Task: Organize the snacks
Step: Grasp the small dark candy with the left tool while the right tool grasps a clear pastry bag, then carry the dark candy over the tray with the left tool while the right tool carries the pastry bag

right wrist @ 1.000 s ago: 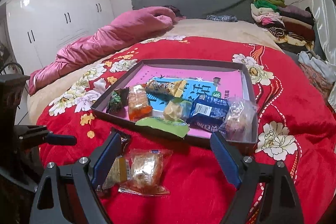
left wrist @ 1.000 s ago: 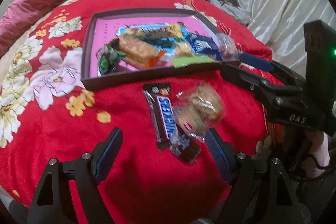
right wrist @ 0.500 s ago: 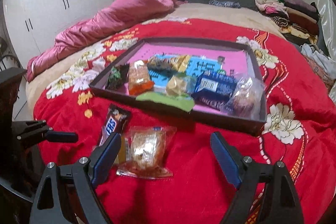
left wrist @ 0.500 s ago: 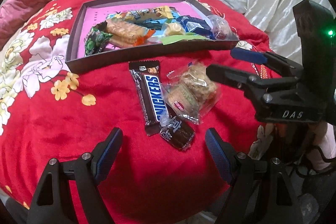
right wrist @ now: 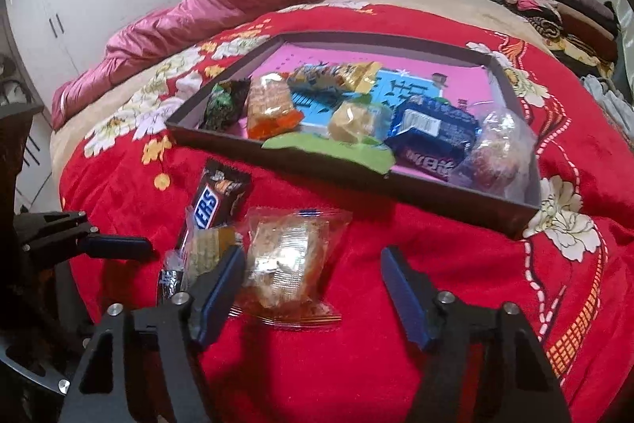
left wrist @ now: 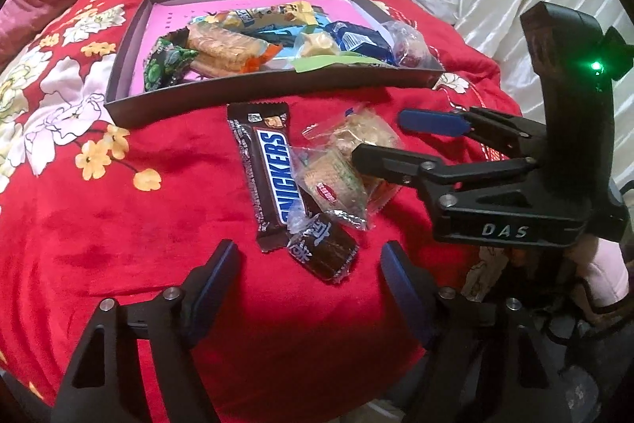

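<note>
From the left wrist, we see our left tongs (left wrist: 309,276) spread wide and empty, near the small dark wrapped chocolate (left wrist: 323,250), beside the brown Snickers bar (left wrist: 269,177) on the red floral bedspread (left wrist: 119,224). These loose snacks likely await the dark shallow tray with pink lining (left wrist: 130,66) further off.

From the right wrist, our right tongs (right wrist: 313,282) are also wide apart, holding nothing, lined up around the clear-wrapped crumbly biscuit packet (right wrist: 287,260); whether a finger touches it, we cannot tell.
</note>
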### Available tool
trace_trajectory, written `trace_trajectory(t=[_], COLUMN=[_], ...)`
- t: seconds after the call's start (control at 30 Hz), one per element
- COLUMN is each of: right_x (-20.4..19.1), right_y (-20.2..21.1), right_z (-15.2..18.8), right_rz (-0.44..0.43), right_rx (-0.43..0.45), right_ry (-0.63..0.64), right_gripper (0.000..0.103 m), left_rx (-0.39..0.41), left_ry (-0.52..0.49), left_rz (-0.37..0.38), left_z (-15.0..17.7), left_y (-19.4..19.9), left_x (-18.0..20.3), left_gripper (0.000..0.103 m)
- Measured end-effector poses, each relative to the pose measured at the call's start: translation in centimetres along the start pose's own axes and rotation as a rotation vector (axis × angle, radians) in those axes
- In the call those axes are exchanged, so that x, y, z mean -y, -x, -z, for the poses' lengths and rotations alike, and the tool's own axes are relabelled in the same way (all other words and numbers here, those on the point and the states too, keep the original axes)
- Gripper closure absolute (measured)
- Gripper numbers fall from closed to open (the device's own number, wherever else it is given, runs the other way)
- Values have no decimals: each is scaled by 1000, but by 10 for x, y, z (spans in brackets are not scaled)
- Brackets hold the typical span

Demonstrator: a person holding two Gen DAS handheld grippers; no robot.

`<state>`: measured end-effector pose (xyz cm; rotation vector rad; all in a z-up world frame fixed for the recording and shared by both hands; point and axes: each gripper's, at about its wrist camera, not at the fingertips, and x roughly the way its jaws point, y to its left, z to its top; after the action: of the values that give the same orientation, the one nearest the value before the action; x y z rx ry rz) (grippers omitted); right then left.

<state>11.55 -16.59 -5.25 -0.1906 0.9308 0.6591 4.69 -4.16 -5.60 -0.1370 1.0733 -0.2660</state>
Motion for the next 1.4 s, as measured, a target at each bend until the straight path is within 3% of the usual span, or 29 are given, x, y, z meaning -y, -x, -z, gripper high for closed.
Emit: trace_trajectory(t=[0.03,0.17,0.5,0.6,0.77,1.13,1.4], right_x=[-1,-2,-8,-15,-9,15,18], right_y=[-1,-4,-22,-23,-15,22,38], right_z=[0,-1,-4,-4,-2,-4,-10], right_rz=[1,-5,3,21,-5,-75,-99], right_rx=[-2,-6,-43,-45,-47,73,156], right_ry=[7,13,69,113,77,-65,-78], right_gripper=[36,40,47,54,60,61,61], left_rx=[-2,-9,-15,-18,-25,-18,20], left_ry=[0,2,2,-3,3,14,23], left_rz=[5,17,29,27,28,44,36], left_z=[0,-1,-4,-5,-6,-4,-10], left_y=[-1,-4,-9,-12,-16,-6,13], left_x=[0,1,3,6,2,-3,-5], left_gripper=[37,43,50,51,64,65,65])
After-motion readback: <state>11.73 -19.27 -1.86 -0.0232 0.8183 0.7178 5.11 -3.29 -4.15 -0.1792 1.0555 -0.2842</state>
